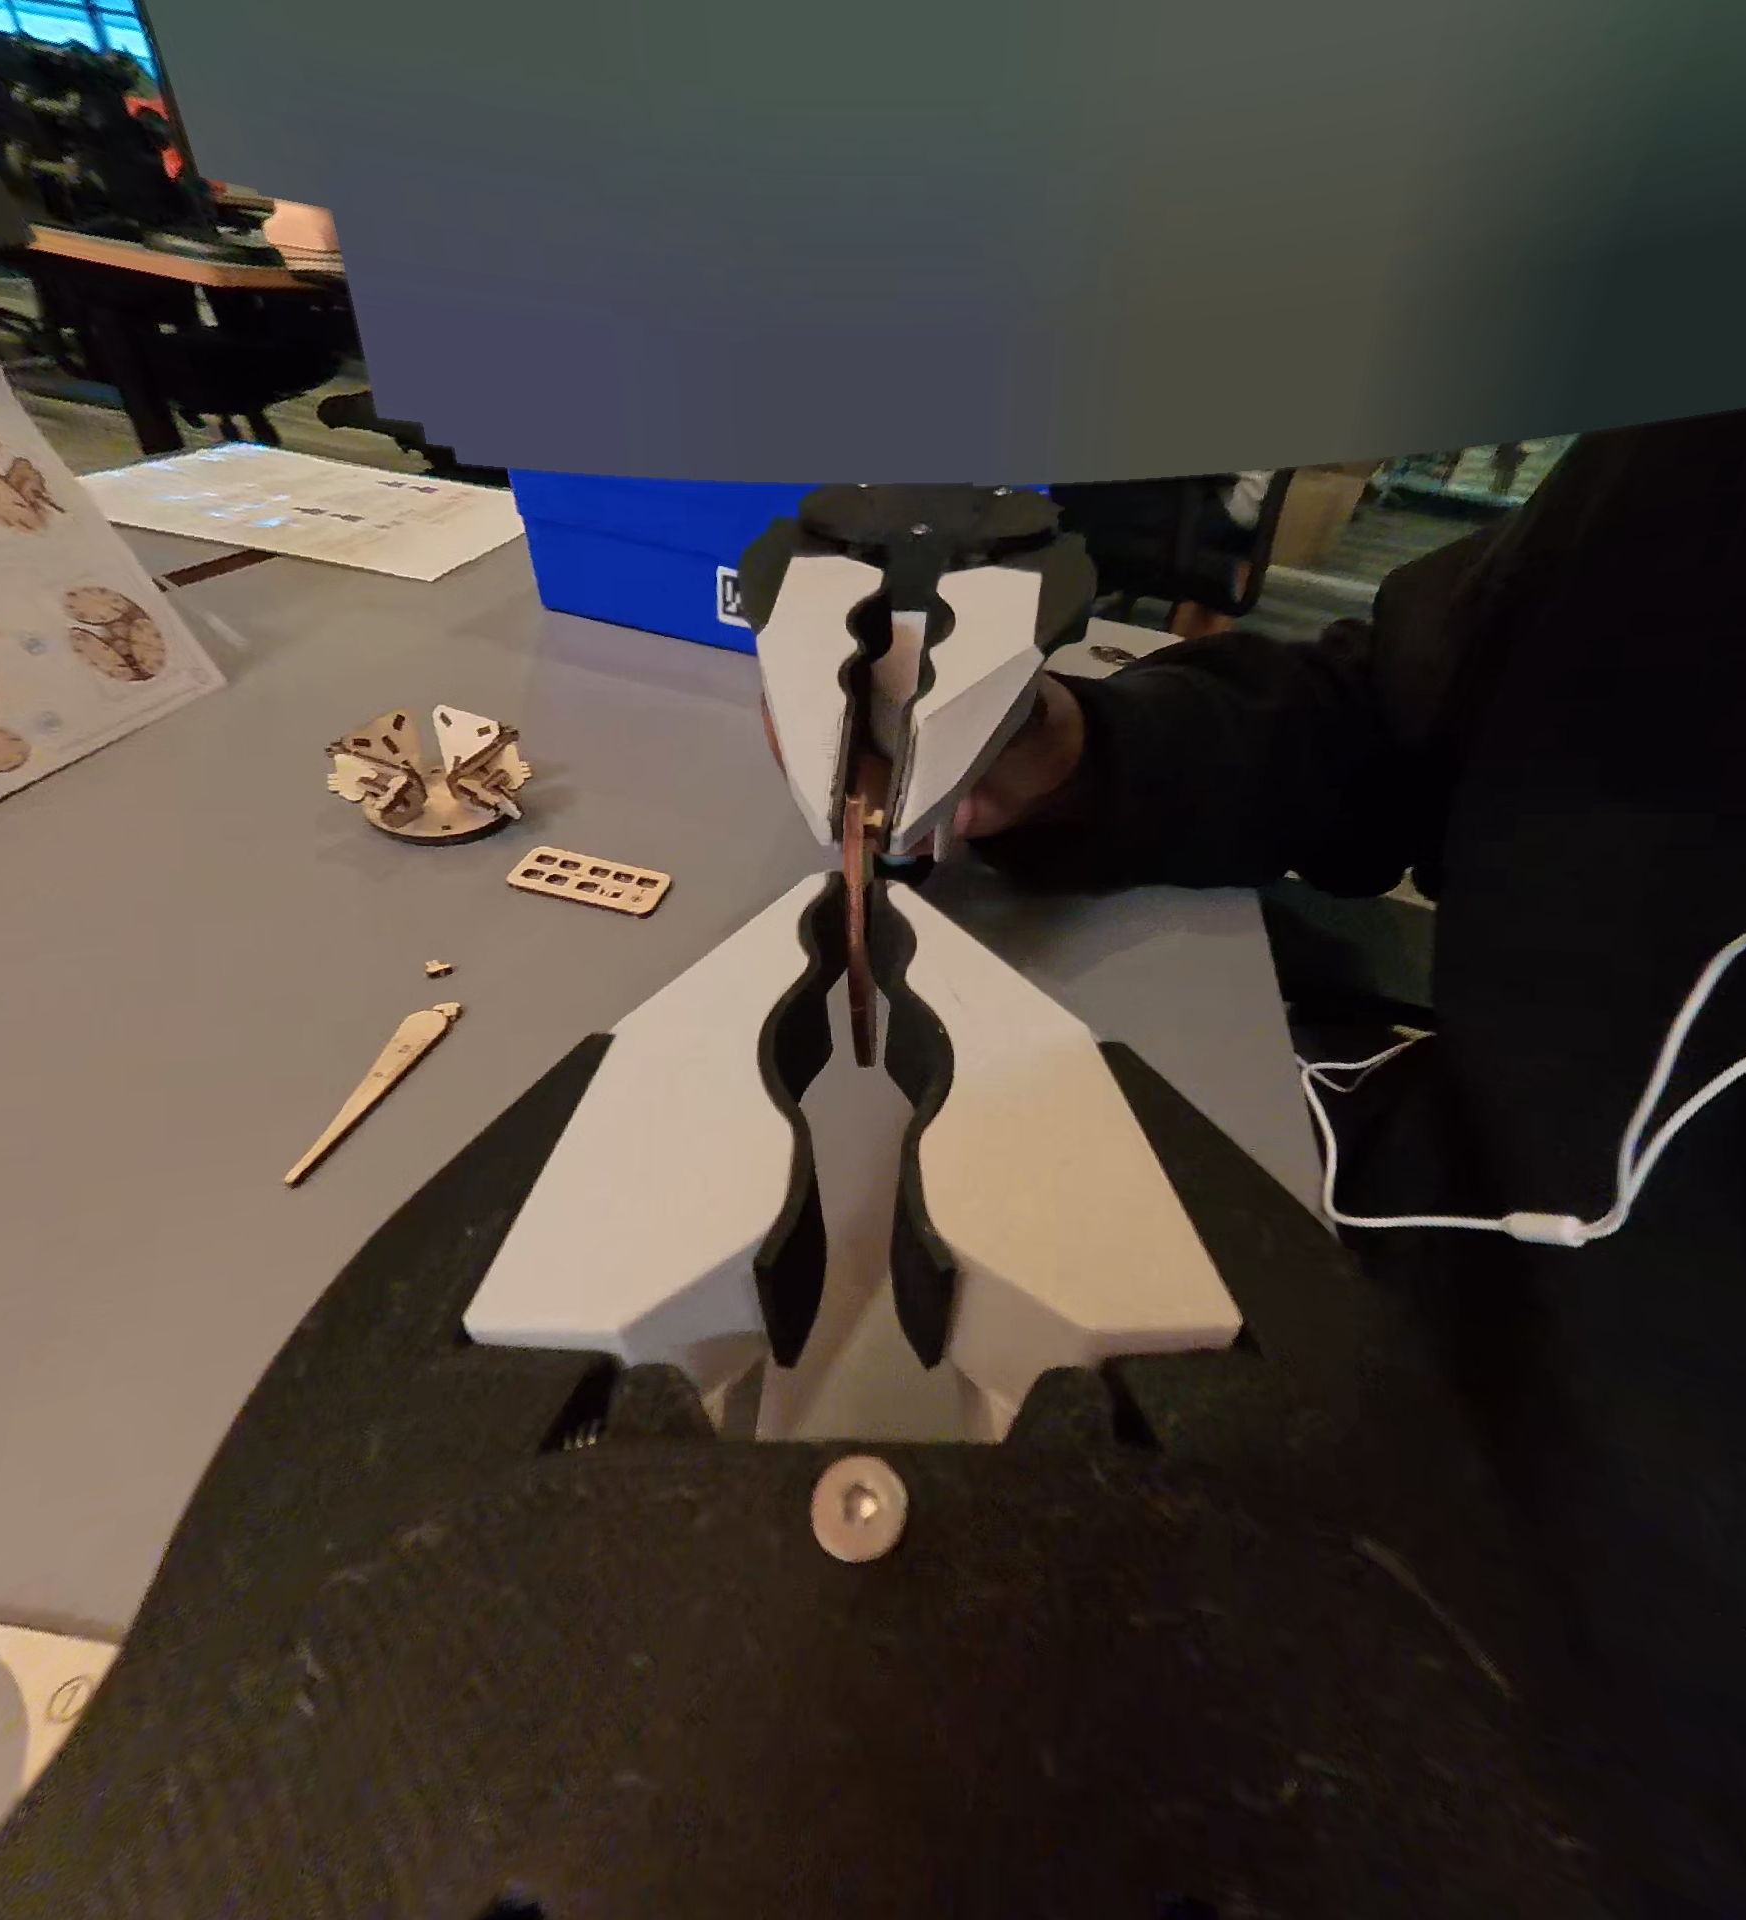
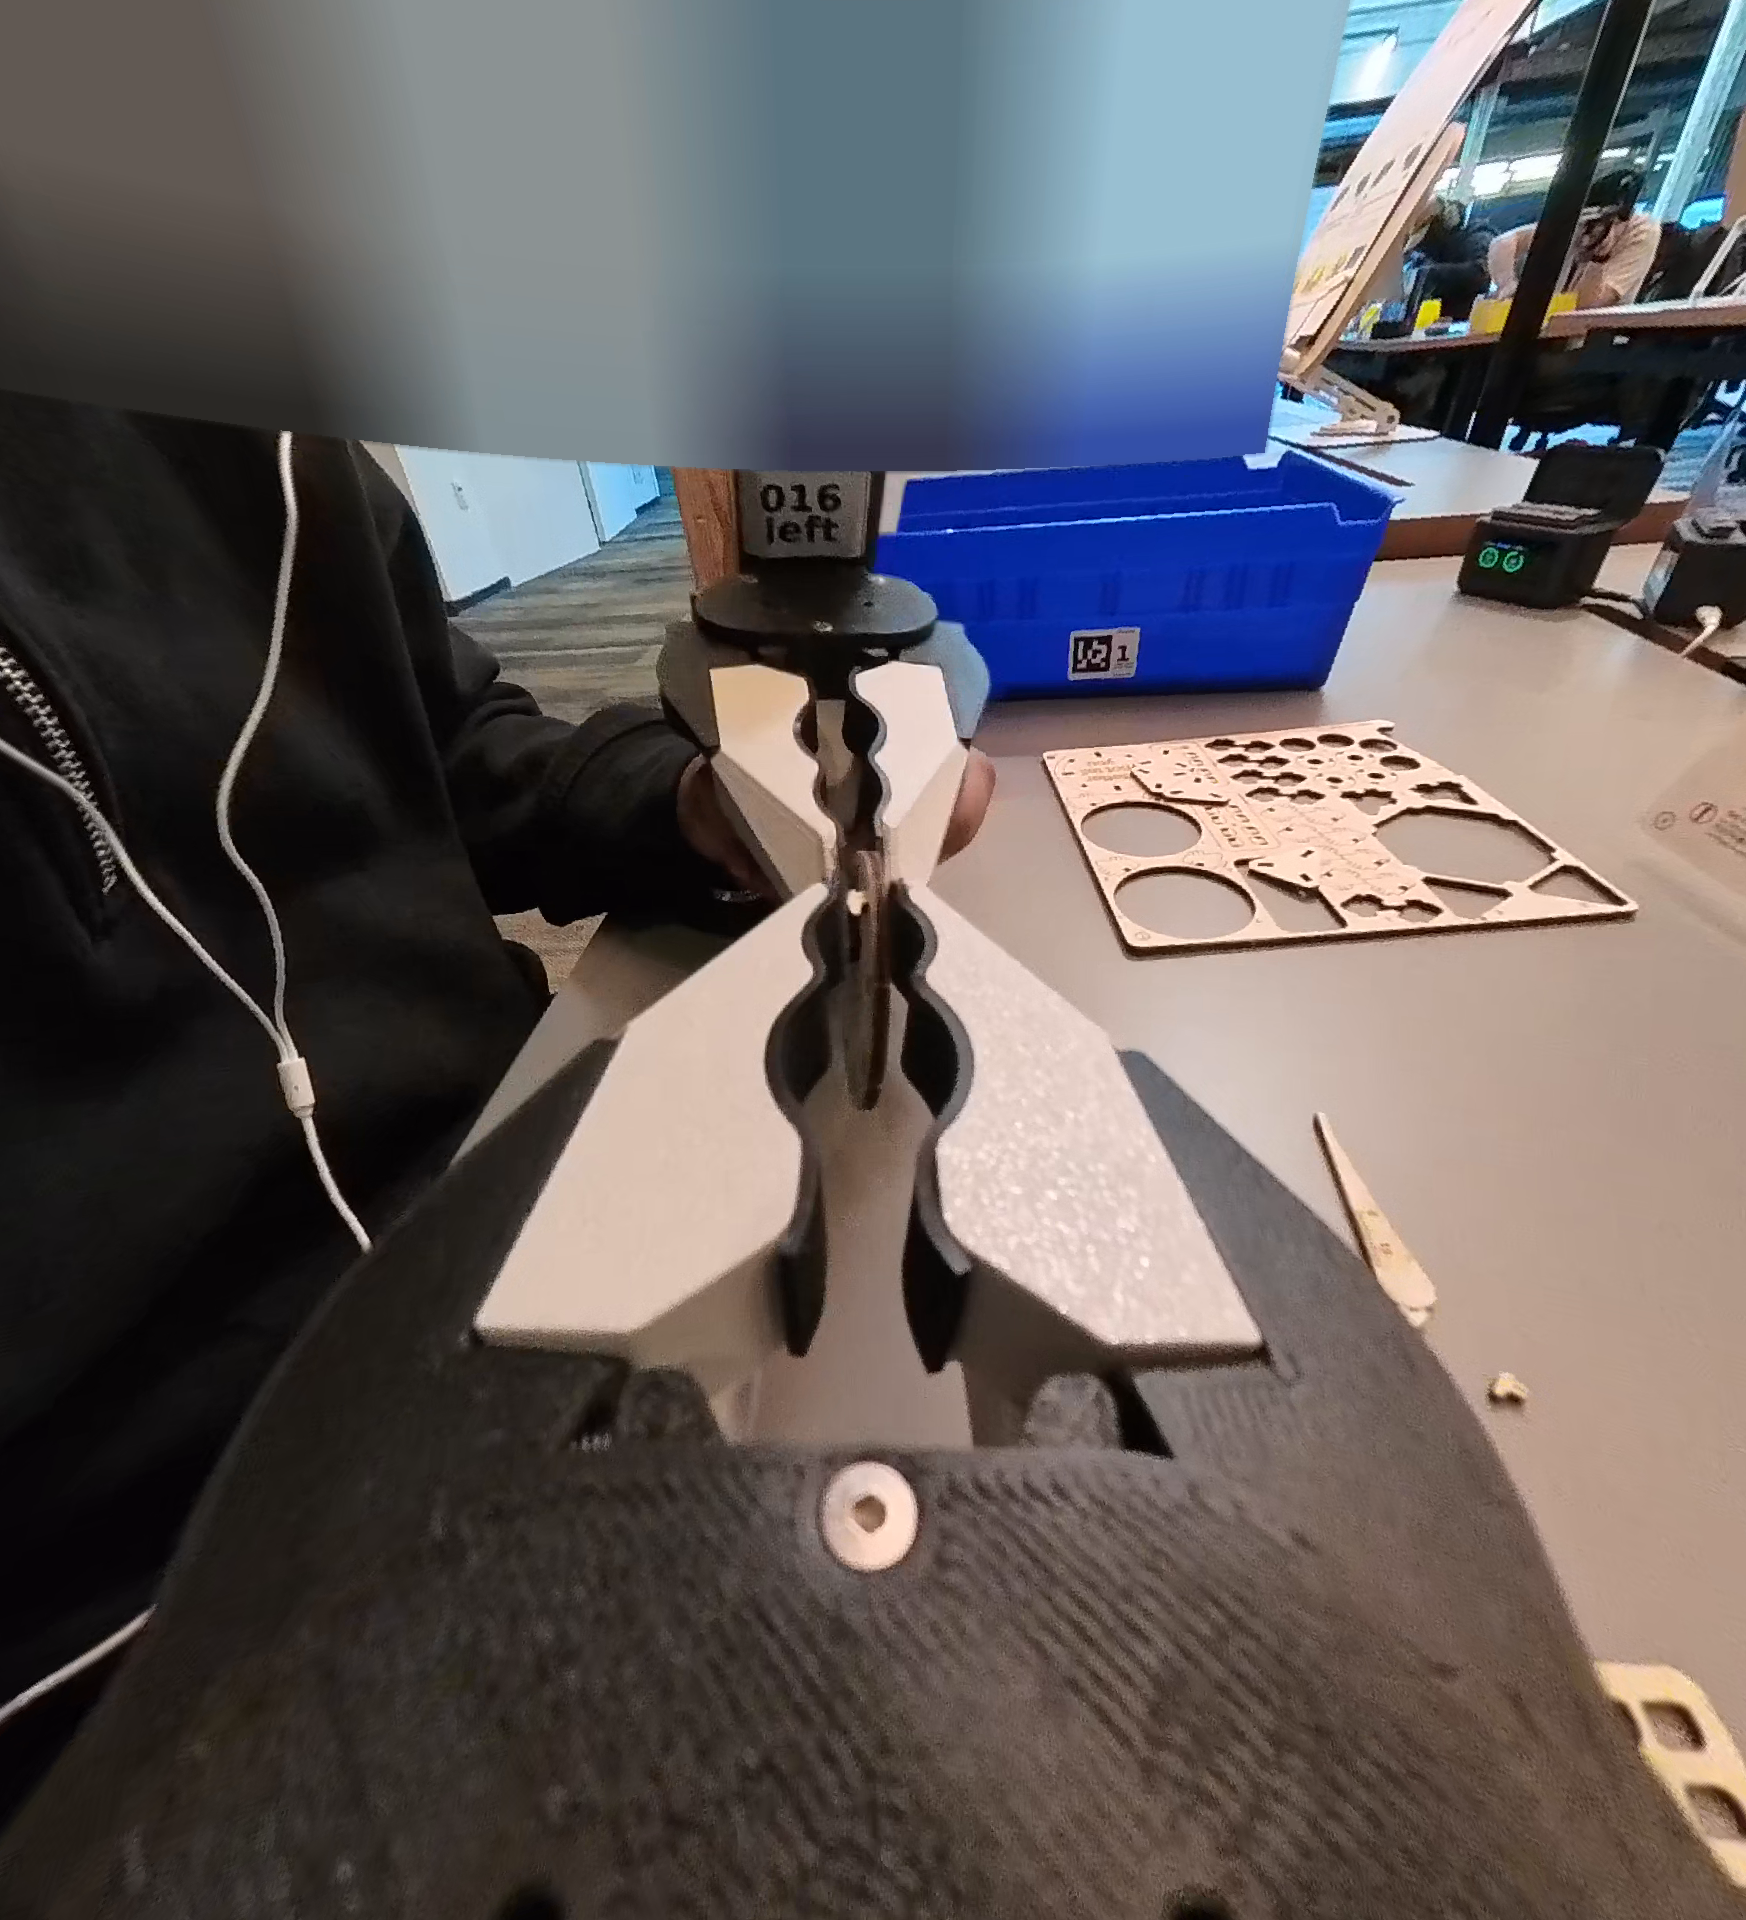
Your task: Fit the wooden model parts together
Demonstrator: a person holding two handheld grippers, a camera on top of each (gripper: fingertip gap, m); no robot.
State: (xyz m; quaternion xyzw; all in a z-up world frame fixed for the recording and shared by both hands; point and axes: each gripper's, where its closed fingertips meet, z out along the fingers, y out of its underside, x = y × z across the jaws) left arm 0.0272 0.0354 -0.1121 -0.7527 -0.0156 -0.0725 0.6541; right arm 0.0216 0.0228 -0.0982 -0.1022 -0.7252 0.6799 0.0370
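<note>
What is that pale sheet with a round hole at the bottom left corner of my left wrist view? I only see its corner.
Observer: A square plywood parts sheet lying flat on the grey table. Most pieces are punched out, including two big round ones, and a few are still in place.
Operator: Anything beyond it?
Observer: A black charging case with two green lights stands at the far end of the table, lid up.
Operator: And the blue bin? I only see one side.
Observer: The blue bin is open-topped and long. From here its inside is hidden, so I cannot tell what it holds.
</note>
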